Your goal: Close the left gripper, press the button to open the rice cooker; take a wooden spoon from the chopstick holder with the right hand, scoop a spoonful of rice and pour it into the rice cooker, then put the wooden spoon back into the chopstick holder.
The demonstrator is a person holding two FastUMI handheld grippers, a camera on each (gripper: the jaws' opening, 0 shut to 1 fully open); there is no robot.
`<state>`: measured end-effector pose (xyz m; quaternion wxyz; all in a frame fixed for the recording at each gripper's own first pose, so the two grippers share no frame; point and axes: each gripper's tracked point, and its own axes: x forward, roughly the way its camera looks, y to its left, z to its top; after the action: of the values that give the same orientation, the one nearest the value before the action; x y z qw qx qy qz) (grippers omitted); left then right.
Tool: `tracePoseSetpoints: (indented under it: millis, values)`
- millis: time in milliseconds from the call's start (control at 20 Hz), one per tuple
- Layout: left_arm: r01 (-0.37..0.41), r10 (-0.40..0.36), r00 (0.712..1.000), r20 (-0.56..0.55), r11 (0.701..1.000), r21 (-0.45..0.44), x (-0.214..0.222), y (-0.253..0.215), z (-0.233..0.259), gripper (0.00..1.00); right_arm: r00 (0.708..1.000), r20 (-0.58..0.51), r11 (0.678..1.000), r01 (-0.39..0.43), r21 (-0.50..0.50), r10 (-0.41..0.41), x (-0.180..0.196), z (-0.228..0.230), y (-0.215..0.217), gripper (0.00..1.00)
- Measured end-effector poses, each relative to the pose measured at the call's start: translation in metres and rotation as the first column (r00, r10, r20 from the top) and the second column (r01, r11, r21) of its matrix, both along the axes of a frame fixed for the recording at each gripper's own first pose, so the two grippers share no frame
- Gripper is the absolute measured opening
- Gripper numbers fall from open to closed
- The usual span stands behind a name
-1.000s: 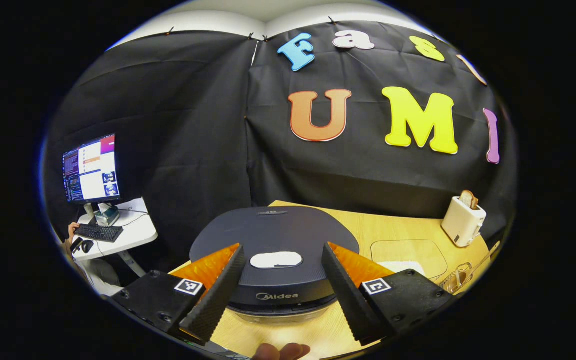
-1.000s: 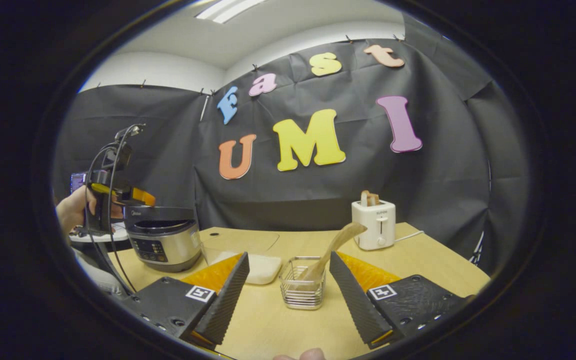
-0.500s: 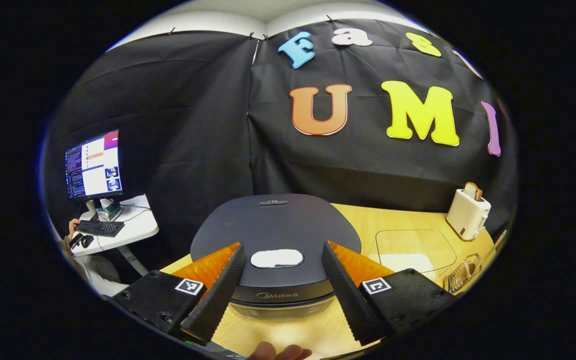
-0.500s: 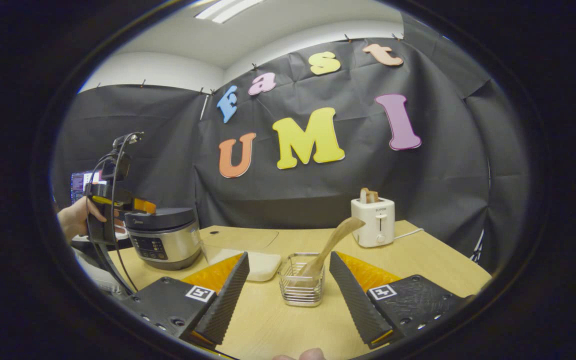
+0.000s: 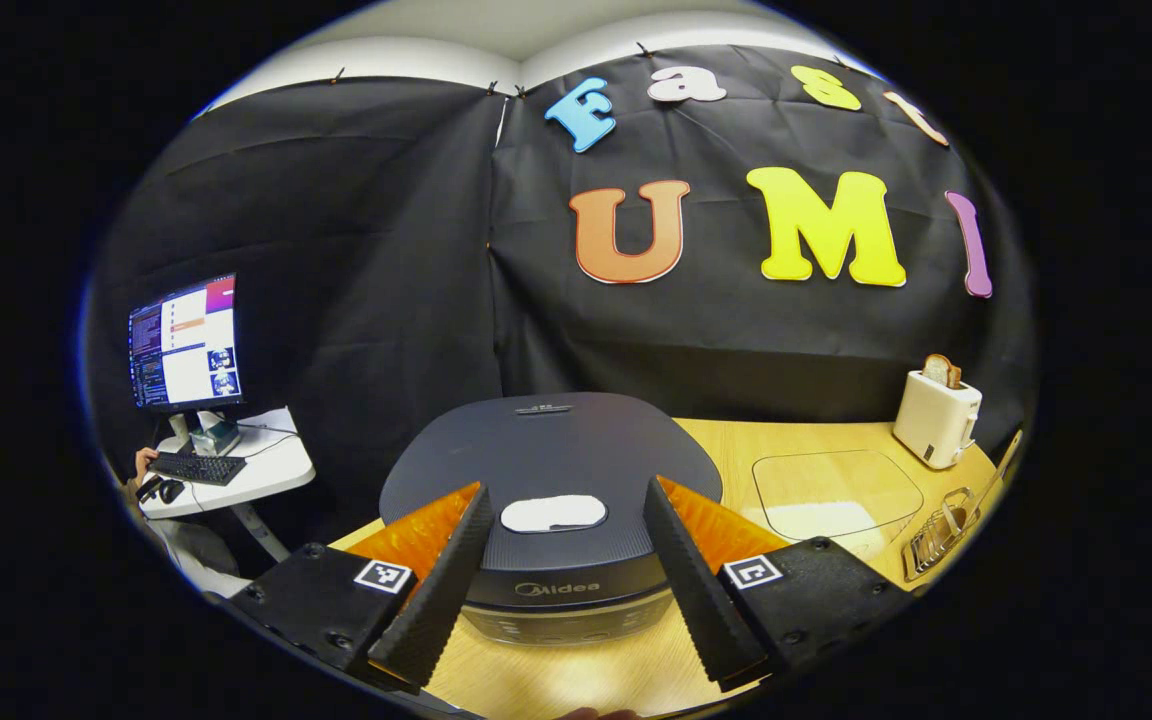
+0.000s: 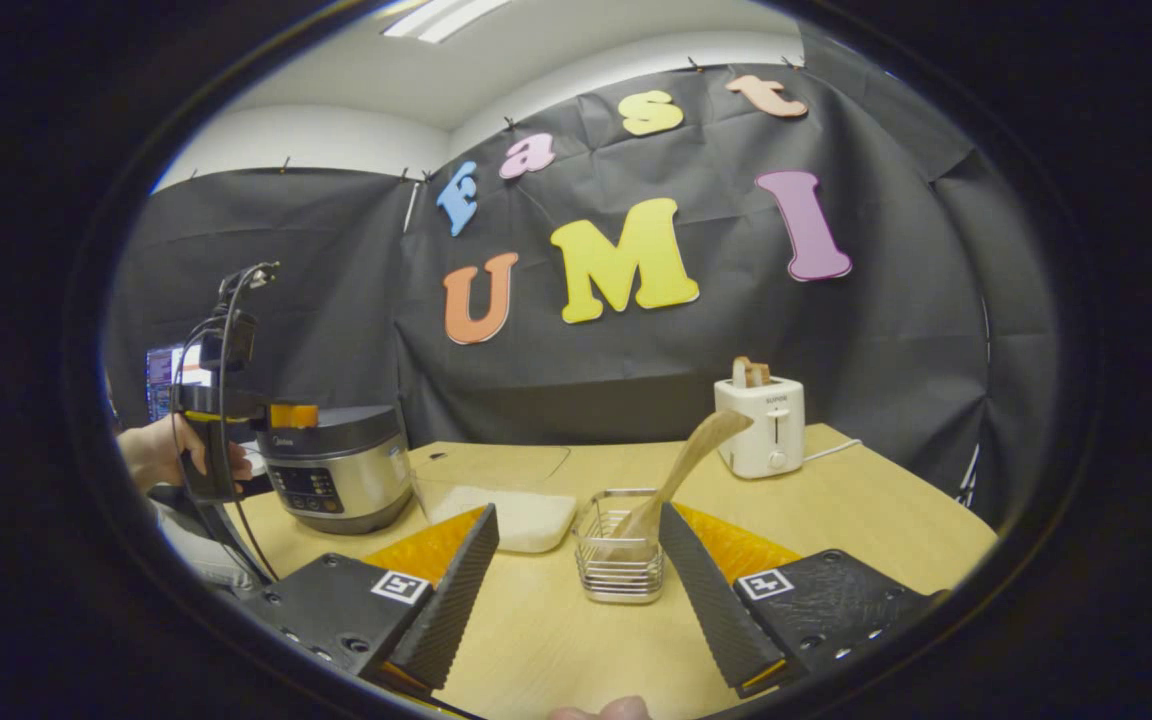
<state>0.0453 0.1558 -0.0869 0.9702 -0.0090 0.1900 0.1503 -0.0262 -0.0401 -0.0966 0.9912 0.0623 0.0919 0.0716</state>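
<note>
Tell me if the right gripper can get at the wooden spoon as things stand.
Probably yes. The right gripper is open, and the spoon leans out of the holder just ahead of it, handle clear, with nothing between them.

Rice cooker [image 6: 338,468] at table's [image 6: 866,520] left end, rice container [image 6: 501,505] right of it, chopstick holder [image 6: 622,556] nearer (wooden spoon [image 6: 684,472] leaning inside), toaster [image 6: 765,425] behind.

Rice cooker [image 5: 551,470] shut; wooden spoon [image 6: 681,470] in holder [image 6: 621,560].
</note>
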Motion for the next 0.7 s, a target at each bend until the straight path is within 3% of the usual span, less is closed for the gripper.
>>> tracePoseSetpoints:
  millis: [250,300,700]
  values:
    - [-0.003,0.002,0.999,0.038,1.000,0.007,0.000,0.000,0.002,0.97,1.000,-0.001,1.000,0.019,-0.024,-0.019,0.002,0.000,-0.004,0.91]
    - [-0.001,0.001,0.999,0.042,1.000,0.010,0.001,0.001,0.002,0.97,1.000,-0.003,0.999,0.023,-0.033,-0.023,0.002,0.001,-0.004,0.96]
    - [-0.014,0.013,0.999,0.047,1.000,0.009,0.001,0.003,0.006,0.97,0.998,0.039,0.995,0.059,-0.076,-0.056,0.000,0.023,-0.007,0.92]
